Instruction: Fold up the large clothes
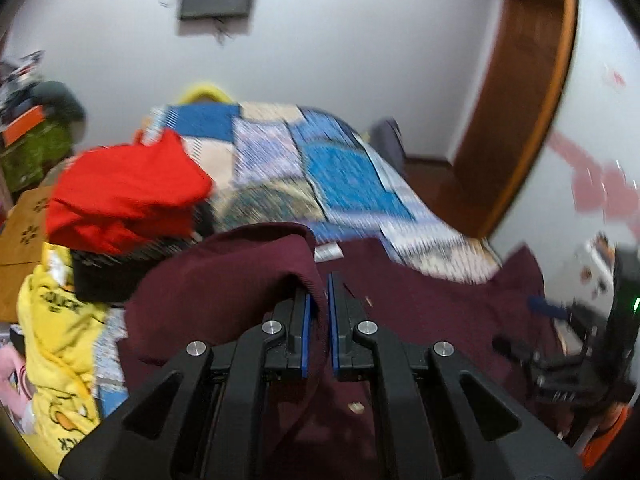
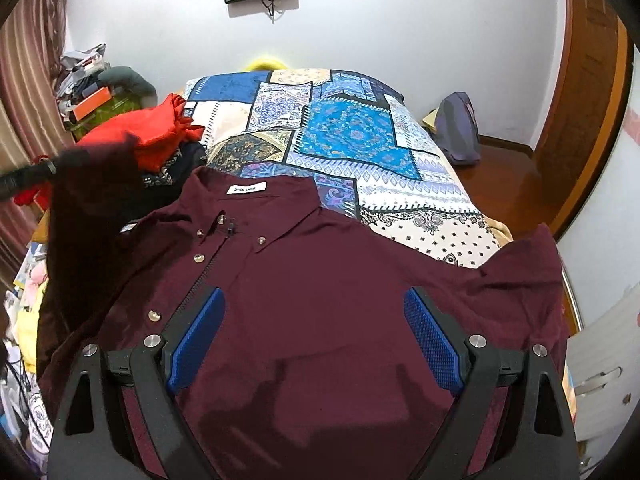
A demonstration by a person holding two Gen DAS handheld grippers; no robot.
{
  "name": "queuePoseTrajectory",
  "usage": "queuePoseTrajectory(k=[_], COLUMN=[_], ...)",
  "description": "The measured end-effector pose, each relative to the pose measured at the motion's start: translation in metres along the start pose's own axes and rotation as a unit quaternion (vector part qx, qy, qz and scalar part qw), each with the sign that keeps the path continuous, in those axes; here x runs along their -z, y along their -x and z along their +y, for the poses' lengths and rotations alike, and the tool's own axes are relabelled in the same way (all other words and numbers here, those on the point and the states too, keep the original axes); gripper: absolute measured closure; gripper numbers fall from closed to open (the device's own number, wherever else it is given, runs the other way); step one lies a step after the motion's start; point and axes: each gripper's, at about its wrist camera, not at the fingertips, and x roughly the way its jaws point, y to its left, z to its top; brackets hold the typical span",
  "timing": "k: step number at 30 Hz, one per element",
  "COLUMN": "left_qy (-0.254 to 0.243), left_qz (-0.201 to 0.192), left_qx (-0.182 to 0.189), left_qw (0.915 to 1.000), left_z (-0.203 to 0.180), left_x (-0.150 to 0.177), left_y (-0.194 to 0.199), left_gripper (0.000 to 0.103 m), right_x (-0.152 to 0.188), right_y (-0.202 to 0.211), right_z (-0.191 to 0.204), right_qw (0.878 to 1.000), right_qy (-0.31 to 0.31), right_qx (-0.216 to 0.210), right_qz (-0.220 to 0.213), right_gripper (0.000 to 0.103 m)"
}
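On the bed (image 2: 420, 216), near edge, the maroon shirt (image 2: 320, 300) is lying front up, collar at 12 o'clock, hem toward the camera.

Left gripper (image 1: 318, 296) is pinching a fold of shirt fabric, jaws pressed together on it, cloth draping over the left finger. In the right wrist view that lifted part is hanging at 9 o'clock, dark and blurred, probably the sleeve or side panel being carried across the body. Right gripper (image 2: 316, 336) is spread wide, hovering over the lower chest, holding nothing.

Risks, as I'm judging them:
- Grip looks thin, only an edge of cloth between the pads. Fast swing could be pulling it free mid-fold.
- Nothing is pinning the body. Dragging the lifted side may be shifting the whole shirt toward 3 o'clock or bunching the placket.
- Right sleeve at 2 o'clock is hanging off the bed edge; its weight could be sliding the shirt off.
- Red clothes (image 1: 128, 184) piled at 10 o'clock are sitting near the lifted cloth and could snag it.

Shirt look: button-down collar, white neck label (image 2: 246, 189), metal buttons (image 2: 198, 258) running diagonally down the front, placket partly open near the top. Fabric is lying mostly smooth, light creases only.
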Motion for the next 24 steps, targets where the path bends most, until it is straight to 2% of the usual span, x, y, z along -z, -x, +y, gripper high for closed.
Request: queuePoseTrajectory(k=[6,11,13,15,16,17,19,20,24], left_qy=[-0.023,-0.055,-0.058,-0.057,-0.055,-0.052,-0.041,-0.037,-0.016], left_qz=[0.062,0.1,0.1,0.088,0.081,0.074,0.047,0.036,0.011], left_qx=[0.036,0.035,0.036,0.033,0.029,0.024,0.009,-0.001,-0.055], left_qw=[0.9972,0.9929,0.9926,0.9939,0.9948,0.9956,0.998,0.9987,0.9983], left_z=[-0.022,-0.041,-0.042,-0.039,-0.034,-0.03,-0.017,-0.008,0.031], left_x=[0.031,0.053,0.053,0.049,0.045,0.041,0.033,0.03,0.021], left_y=[-0.027,-0.037,-0.033,-0.02,-0.013,-0.007,0.012,0.022,0.05], left_gripper=[0.096,0.096,0.094,0.087,0.076,0.06,0.043,0.039,0.036], right_x=[0.005,0.008,0.006,0.004,0.002,-0.001,-0.006,-0.01,-0.027], right_y=[-0.001,0.0,0.0,0.002,0.003,0.003,0.004,0.005,0.004], right_z=[-0.003,-0.002,0.0,0.003,0.006,0.01,0.017,0.023,0.049], right_qw=[1.0,1.0,1.0,1.0,1.0,1.0,0.999,0.999,0.996], right_qy=[0.004,0.009,0.013,0.019,0.024,0.03,0.041,0.048,0.083], right_qx=[0.005,0.006,0.006,0.006,0.006,0.005,0.001,-0.004,-0.028], right_qz=[0.006,0.009,0.008,0.006,0.004,0.001,-0.003,-0.005,-0.015], right_gripper=[0.014,0.014,0.014,0.014,0.014,0.014,0.014,0.014,0.014])
